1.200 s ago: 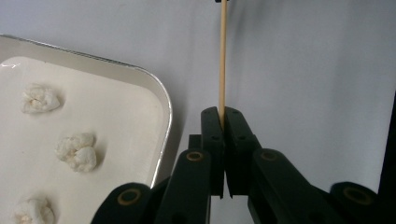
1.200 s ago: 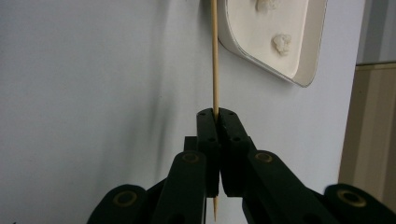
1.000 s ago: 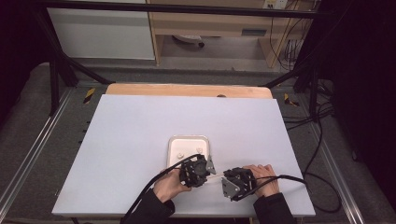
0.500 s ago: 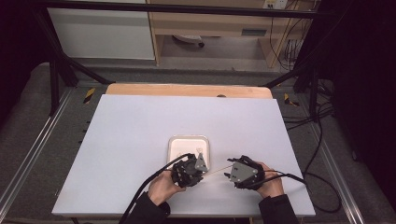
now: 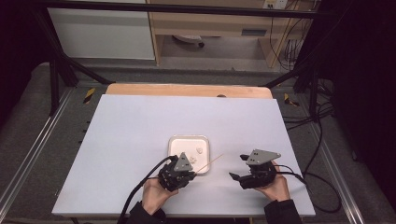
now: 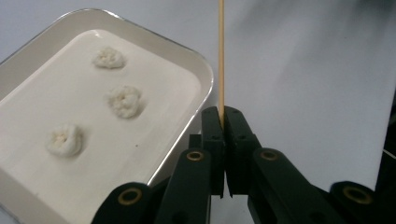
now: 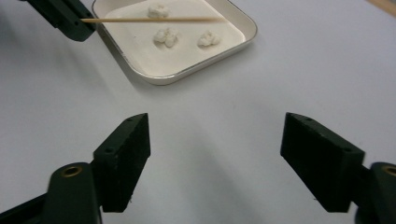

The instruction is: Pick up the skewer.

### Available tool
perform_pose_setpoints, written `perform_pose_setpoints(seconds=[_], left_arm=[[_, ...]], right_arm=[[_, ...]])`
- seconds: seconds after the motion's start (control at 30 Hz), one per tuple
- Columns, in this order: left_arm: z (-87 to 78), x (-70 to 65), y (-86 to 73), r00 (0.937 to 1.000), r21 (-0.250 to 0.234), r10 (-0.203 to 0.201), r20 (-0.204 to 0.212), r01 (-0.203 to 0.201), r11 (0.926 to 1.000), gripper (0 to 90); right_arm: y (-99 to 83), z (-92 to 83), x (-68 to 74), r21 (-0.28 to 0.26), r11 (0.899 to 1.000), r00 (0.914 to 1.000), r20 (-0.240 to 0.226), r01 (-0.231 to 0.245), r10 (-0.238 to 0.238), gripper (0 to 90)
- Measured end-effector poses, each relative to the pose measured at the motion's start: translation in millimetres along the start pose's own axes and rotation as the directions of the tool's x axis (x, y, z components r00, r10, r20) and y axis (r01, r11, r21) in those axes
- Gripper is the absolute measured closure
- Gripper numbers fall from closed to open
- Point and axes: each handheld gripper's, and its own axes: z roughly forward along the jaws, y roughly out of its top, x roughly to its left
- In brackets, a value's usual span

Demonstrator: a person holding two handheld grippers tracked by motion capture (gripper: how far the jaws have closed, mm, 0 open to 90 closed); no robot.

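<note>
A: What shows from above?

B: A white desk (image 5: 140, 140) with a small tray (image 5: 173, 142) near the front. The left gripper (image 5: 187, 169) pinches a thin skewer (image 5: 210, 163) that slants over the tray's corner. The right gripper (image 5: 236, 168) sits well apart to the right, nothing between its jaws.

A: And the left gripper view?

B: Jaws pressed together on the skewer (image 6: 221, 60), beside the tray (image 6: 201, 79) with three white lumps (image 6: 124, 100).

A: The right gripper view?

B: Jaws spread wide, having just been opening, over bare desk. The skewer (image 7: 154, 19) crosses the tray (image 7: 187, 74) beyond.
</note>
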Motion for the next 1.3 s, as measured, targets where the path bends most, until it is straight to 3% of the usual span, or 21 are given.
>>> perform_pose_setpoints(seconds=[0.1, 0.2, 0.27, 0.3, 0.4, 0.5, 0.53, 0.6, 0.73, 0.9, 1.0, 1.17, 1.3], left_arm=[[-6.4, 0.0, -11.2, 0.9983, -0.064, -0.051, -0.028, 0.049, 0.9968, 87.7], [-14.1, -0.1, -23.3, 0.9927, -0.121, -0.1, -0.068, 0.091, 0.9885, 87.7], [-16.6, 0.1, -27.7, 0.9901, -0.141, -0.119, -0.075, 0.107, 0.9842, 87.7], [-21.4, 0.7, -35.8, 0.9842, -0.175, -0.155, -0.085, 0.138, 0.9747, 87.8], [-28.9, 1.4, -46.4, 0.9755, -0.214, -0.188, -0.114, 0.161, 0.9635, 87.8], [-36.4, 2.2, -55.6, 0.9661, -0.256, -0.229, -0.119, 0.193, 0.9472, 87.8], [-36.4, 2.2, -55.6, 0.9661, -0.256, -0.229, -0.119, 0.193, 0.9472, 87.8], [-40.7, 1.6, -63.3, 0.9606, -0.278, -0.249, -0.123, 0.208, 0.9378, 87.8], [-41.1, 0.6, -70.6, 0.9526, -0.295, -0.275, -0.131, 0.227, 0.9282, 87.7], [-40.0, -1.4, -76.6, 0.9489, -0.3, -0.284, -0.137, 0.233, 0.9248, 87.7], [-40.9, -1.5, -80.4, 0.9483, -0.295, -0.283, -0.143, 0.232, 0.9268, 87.8], [-41.4, -1.5, -82.6, 0.9487, -0.286, -0.28, -0.148, 0.23, 0.9304, 87.7], [-40.7, -0.6, -83.1, 0.9503, -0.284, -0.277, -0.142, 0.229, 0.9312, 87.8]], right_arm=[[-6.3, 1.1, -1.2, -0.014, 0.996, 0.9964, 0.015, -0.084, 0.084, 16.4], [-10.2, 2.3, -1.9, -0.018, 0.991, 0.9913, 0.02, -0.13, 0.13, 13.5], [-11.8, 3.2, -1.4, -0.022, 0.989, 0.9892, 0.016, -0.145, 0.146, 12.4], [-12.3, 3.6, -0.9, -0.026, 0.988, 0.9883, 0.015, -0.151, 0.152, 11.7], [-12.7, 4.1, 0.7, -0.045, 0.985, 0.9859, 0.007, -0.167, 0.167, 9.7], [-12.5, 4.0, 1.4, -0.064, 0.983, 0.9851, -0.005, -0.172, 0.172, 9.8], [-12.4, 4.2, 1.5, -0.065, 0.983, 0.9847, -0.006, -0.174, 0.174, 9.8], [-11.9, 4.7, 1.8, -0.071, 0.98, 0.9829, -0.014, -0.184, 0.184, 9.2], [-8.6, 7.0, 0.0, -0.072, 0.972, 0.9737, -0.049, -0.225, 0.222, 6.7], [-0.2, 12.3, -1.7, -0.068, 0.965, 0.9665, -0.052, -0.255, 0.251, 5.4], [5.8, 16.7, -2.2, -0.082, 0.959, 0.9617, -0.057, -0.272, 0.268, 5.6], [22.7, 28.6, -1.4, -0.058, 0.954, 0.9554, -0.048, -0.294, 0.291, 5.5], [39.0, 40.0, 0.4, -0.049, 0.958, 0.9586, -0.043, -0.284, 0.282, 5.7]])
